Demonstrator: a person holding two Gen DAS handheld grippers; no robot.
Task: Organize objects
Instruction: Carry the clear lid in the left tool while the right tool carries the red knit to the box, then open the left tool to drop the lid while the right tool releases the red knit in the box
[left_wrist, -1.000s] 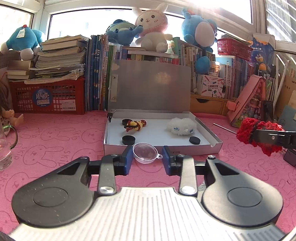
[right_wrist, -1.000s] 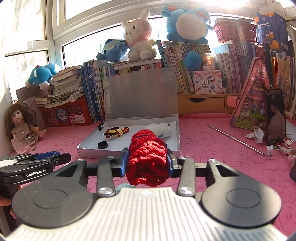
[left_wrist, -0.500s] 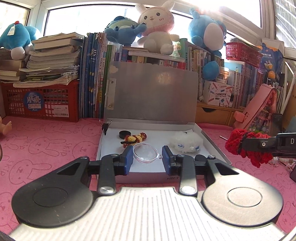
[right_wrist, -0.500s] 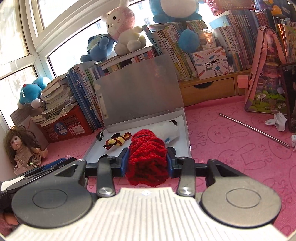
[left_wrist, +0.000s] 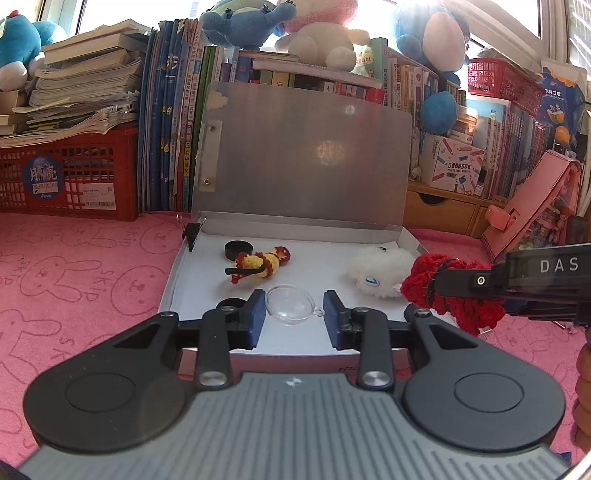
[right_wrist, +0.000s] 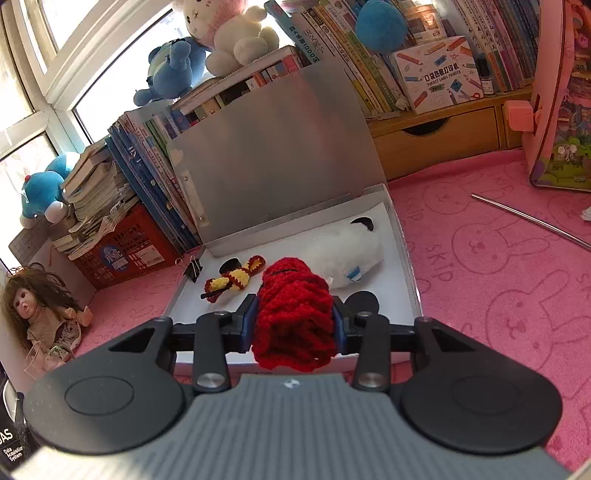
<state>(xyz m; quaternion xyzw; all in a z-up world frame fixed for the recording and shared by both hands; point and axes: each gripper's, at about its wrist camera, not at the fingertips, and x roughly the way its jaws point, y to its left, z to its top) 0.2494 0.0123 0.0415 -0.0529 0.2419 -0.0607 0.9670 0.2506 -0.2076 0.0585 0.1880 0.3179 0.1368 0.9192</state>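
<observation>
Holding two things over one box, we judge the drop points by what lies just ahead of each pair of fingers. Our left gripper (left_wrist: 294, 314) has its blue pads spread about as wide as the small clear plastic dome (left_wrist: 291, 305) between them; whether they truly pinch it we cannot tell. Beyond those fingers sit the yellow-and-red crocheted doll (left_wrist: 260, 263), ahead and left, and the white fluffy plush (left_wrist: 380, 271), ahead and right, with bare floor directly beneath. Our right gripper (right_wrist: 294, 325) is clamped on the chunky red crocheted piece (right_wrist: 293, 314), long axis running forward along the fingers, over the near edge of the shallow white open-lidded box (right_wrist: 402, 251). Room there looks tight to us: plush just beyond, a black disc (right_wrist: 364, 302) to the right. Pink rabbit-print mat (right_wrist: 498, 280) surrounds the box.
</observation>
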